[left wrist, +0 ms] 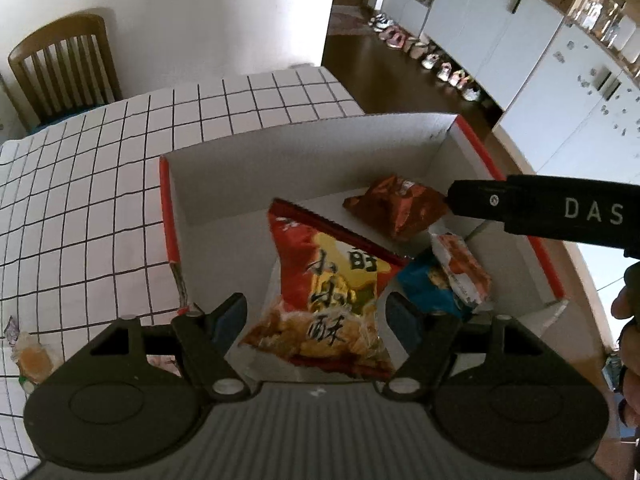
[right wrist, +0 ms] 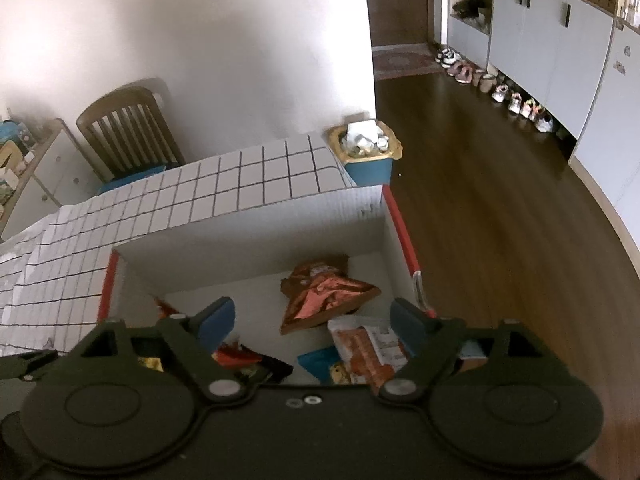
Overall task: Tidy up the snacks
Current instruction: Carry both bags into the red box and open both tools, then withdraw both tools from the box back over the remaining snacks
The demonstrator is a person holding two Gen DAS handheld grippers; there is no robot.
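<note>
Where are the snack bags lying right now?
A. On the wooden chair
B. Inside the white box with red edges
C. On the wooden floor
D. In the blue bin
B: the large red snack bag, the crumpled brown bag and the small blue bag all lie on the bottom of the white box, within its walls.

Both grippers tilted down, jaws wide apart

The left gripper (left wrist: 316, 314) has its blue pads (left wrist: 228, 316) spread and pressing on nothing. Same deal with the right gripper (right wrist: 312, 320), pads (right wrist: 218, 320) parted, nothing clamped. In the left wrist view the right gripper's black finger pokes in from the right edge, with the person's hand (left wrist: 628, 344) just behind.
</note>
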